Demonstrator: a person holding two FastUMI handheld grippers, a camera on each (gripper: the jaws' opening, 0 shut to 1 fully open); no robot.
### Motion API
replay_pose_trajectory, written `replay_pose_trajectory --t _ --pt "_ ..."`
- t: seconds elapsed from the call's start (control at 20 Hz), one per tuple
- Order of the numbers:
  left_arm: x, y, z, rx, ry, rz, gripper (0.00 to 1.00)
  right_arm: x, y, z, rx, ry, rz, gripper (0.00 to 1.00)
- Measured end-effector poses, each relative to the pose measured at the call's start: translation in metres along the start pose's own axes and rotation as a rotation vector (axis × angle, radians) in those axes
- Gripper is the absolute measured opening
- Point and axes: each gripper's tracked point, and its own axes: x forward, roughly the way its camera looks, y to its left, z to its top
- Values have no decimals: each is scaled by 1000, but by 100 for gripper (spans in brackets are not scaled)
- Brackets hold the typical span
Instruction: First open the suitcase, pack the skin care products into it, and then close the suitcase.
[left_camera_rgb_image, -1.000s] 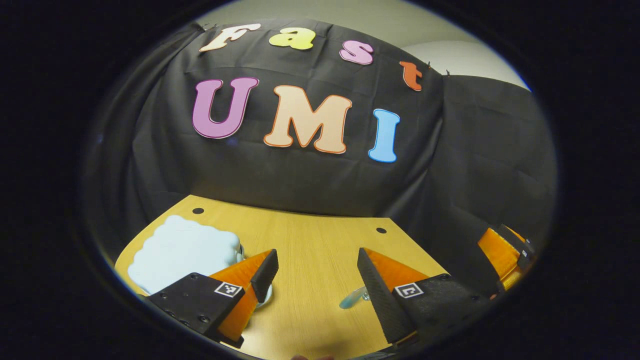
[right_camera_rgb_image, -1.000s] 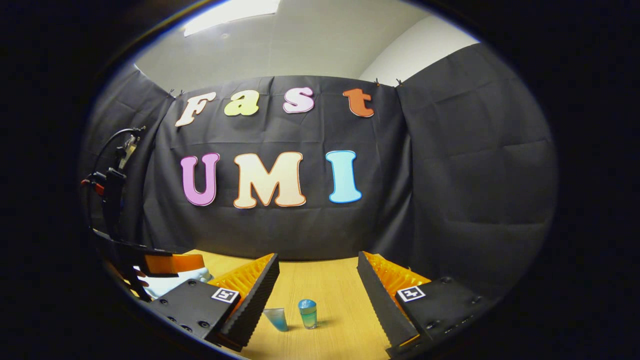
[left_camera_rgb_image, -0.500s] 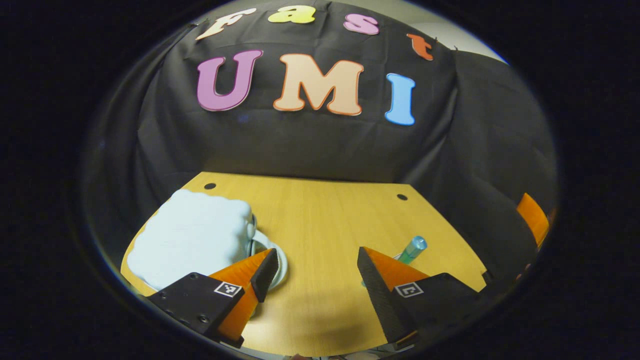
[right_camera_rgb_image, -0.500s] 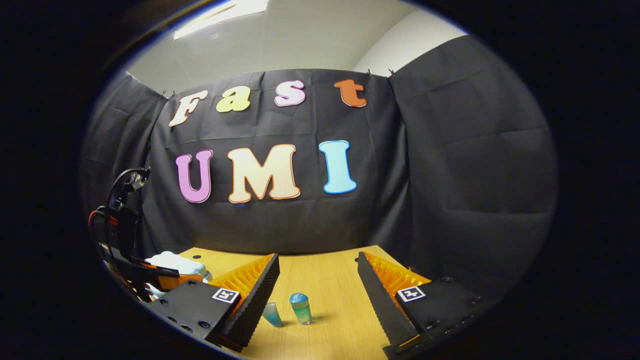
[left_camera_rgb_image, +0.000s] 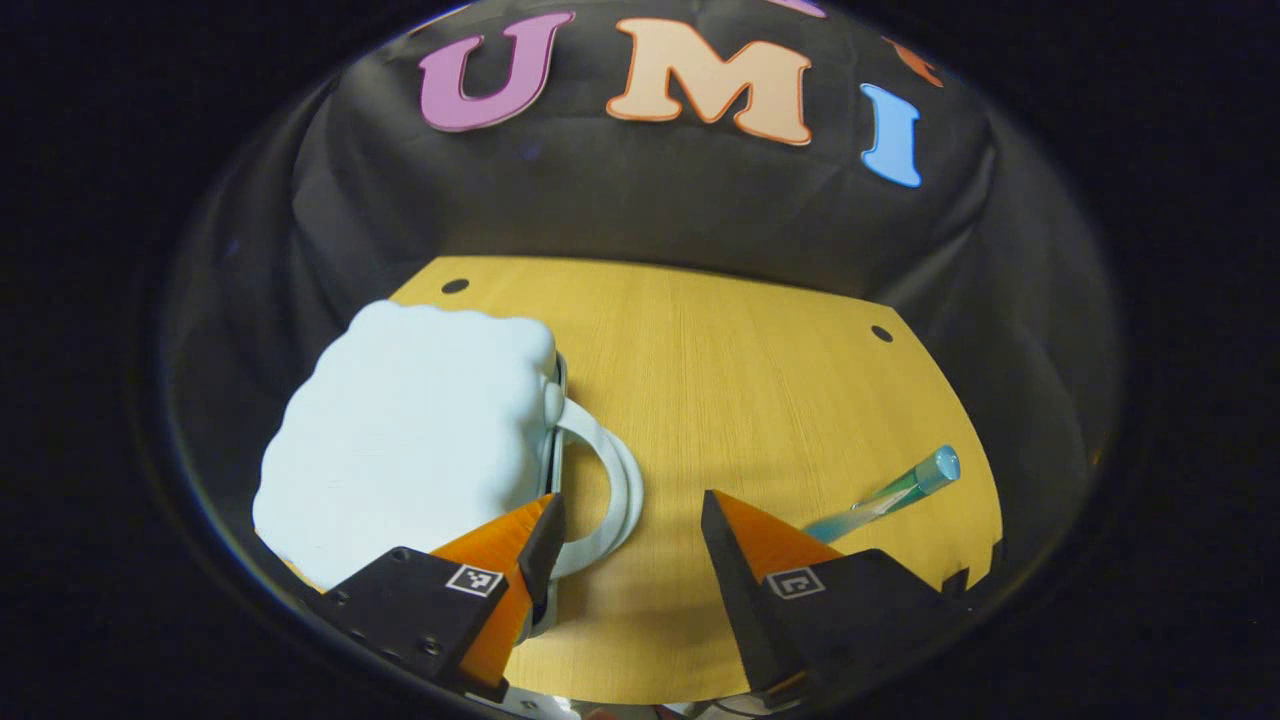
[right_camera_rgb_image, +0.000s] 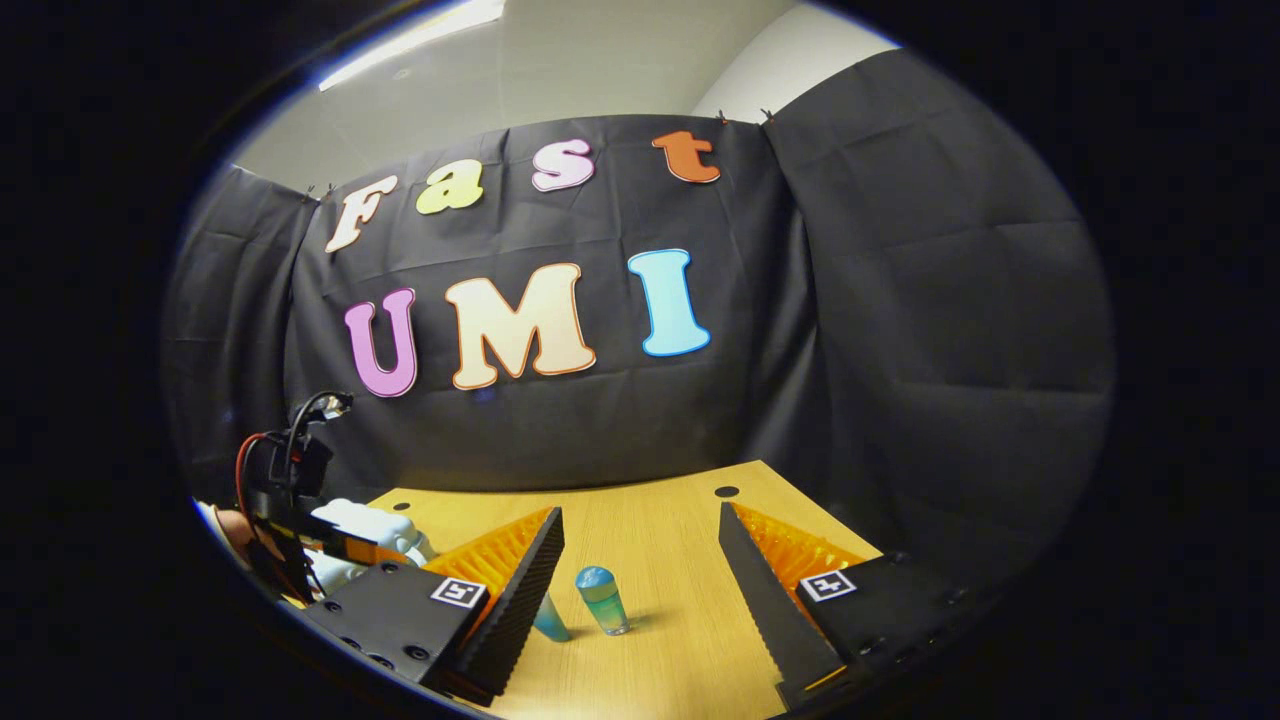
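Suitcase (left_camera_rgb_image: 405, 430), pale blue with a scalloped outline, lies shut on the wooden table (left_camera_rgb_image: 760, 380) at the left of the left gripper view, its white loop handle (left_camera_rgb_image: 608, 480) pointing toward frame centre. At the bottom of that view the left gripper (left_camera_rgb_image: 628, 515) has its jaws spread wide with nothing between them; its left finger overlaps the lower end of the handle, and whether it touches cannot be told. The suitcase's near corner is hidden behind that finger and its black mount. To the right, past the right finger, a slim teal tube (left_camera_rgb_image: 885, 493) lies on the table, its lower end cut off by the finger.

In the right gripper view the right gripper (right_camera_rgb_image: 640, 530) is also wide open and empty at the bottom of the frame. Between its fingers a small blue-capped bottle (right_camera_rgb_image: 602, 600) stands upright on the table (right_camera_rgb_image: 680, 520). Just left of it the teal tube (right_camera_rgb_image: 550, 620) is half hidden by the left finger. At the far lower left the left gripper (right_camera_rgb_image: 345, 545), with a cabled unit above it, sits in front of the suitcase (right_camera_rgb_image: 365, 520), which shows only as a pale lump. Black cloth wall (right_camera_rgb_image: 900, 300) closes the back.
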Motion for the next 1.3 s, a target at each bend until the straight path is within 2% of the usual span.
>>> replay_pose_trajectory --t 0.05,0.1,0.15,0.2,0.45,0.5,0.65,0.7,0.75,0.85,1.0,1.15,1.3 --pt "5 1 1 -28 29 -8 83 -1 1 -4 -1 9 5 98" --pt "10 4 2 -45 52 -2 77 -1 1 -7 -3 14 8 98" --pt "16 9 2 -51 76 10 80 -2 1 -9 -3 18 11 98" --pt "22 13 1 -53 102 19 72 -3 2 -11 -1 23 15 98" --pt "46 19 -8 -76 243 45 63 -3 -3 -18 26 42 22 95" --pt "50 20 -9 -81 269 47 52 -3 -5 -19 30 46 22 98" --pt "62 21 -18 -104 353 56 47 -4 -15 -21 31 56 6 95" --pt "67 21 -20 -115 377 59 41 -4 -19 -20 31 56 1 97" --pt "70 21 -23 -127 395 60 40 -6 -23 -21 32 58 -4 97" --pt "76 25 -27 -136 421 77 36 -6 -31 -22 27 62 -21 98" --pt "82 26 -30 -148 442 84 22 -9 -42 -22 29 62 -43 98" --pt "89 24 -34 -159 457 79 18 -9 -47 -24 30 71 -58 98" --pt "87 21 -32 -140 462 59 7 -9 -48 -24 26 73 -61 98"
